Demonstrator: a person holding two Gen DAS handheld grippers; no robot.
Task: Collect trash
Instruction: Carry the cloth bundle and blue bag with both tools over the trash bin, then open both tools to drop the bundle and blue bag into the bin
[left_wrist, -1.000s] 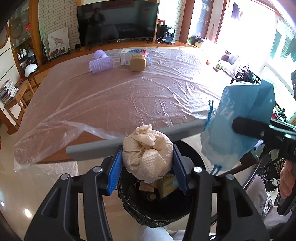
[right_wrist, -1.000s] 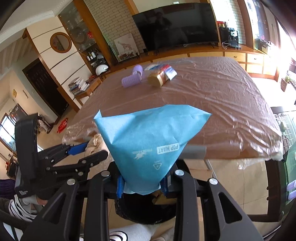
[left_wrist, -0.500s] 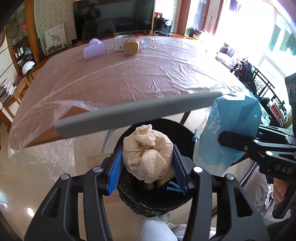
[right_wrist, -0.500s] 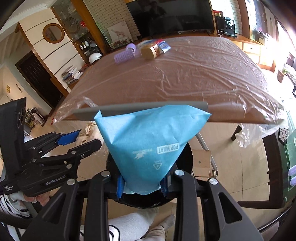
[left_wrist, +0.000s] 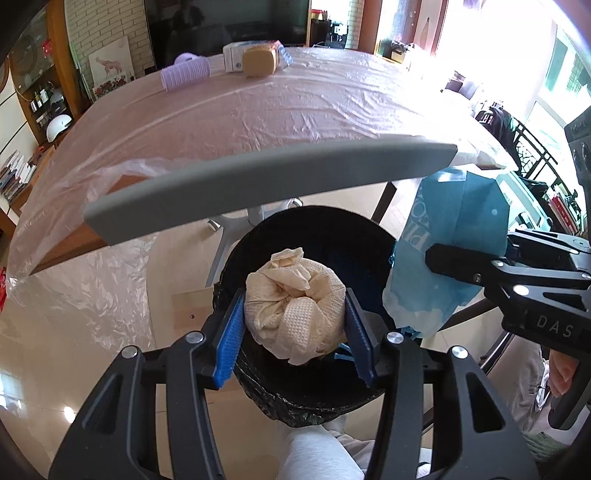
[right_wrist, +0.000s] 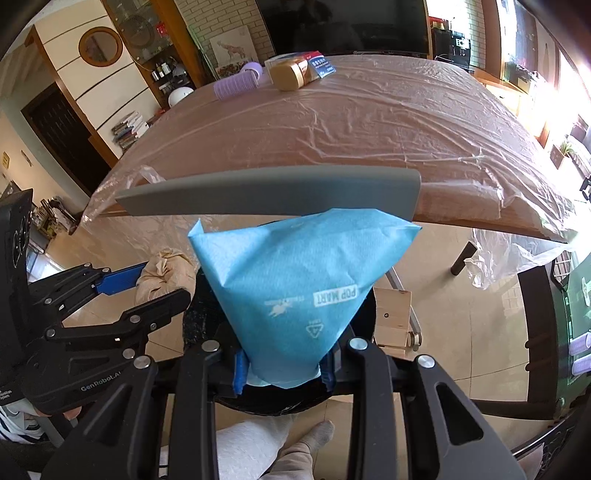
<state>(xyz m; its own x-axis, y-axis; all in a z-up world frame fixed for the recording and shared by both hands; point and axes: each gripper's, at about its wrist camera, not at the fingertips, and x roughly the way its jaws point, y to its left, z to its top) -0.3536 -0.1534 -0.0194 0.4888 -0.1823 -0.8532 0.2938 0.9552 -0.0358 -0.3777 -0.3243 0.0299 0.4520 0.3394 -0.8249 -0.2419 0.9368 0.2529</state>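
The blue bag (right_wrist: 303, 280) says "POP MART" in a white box, upside down. The left gripper (right_wrist: 162, 284) body reads "GenRobot.AI", and the right gripper (left_wrist: 436, 258) shows "DAS".

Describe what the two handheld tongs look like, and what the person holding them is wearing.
Both the left tongs and the right tongs are matte black plastic frames with silver screws and ridged blue pads. White lettering marks their sides. A striped sleeve shows at the left hand, and light grey trousers show below.

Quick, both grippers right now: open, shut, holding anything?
Left gripper: shut on the crumpled paper towel wad.
Right gripper: shut on the blue bag.
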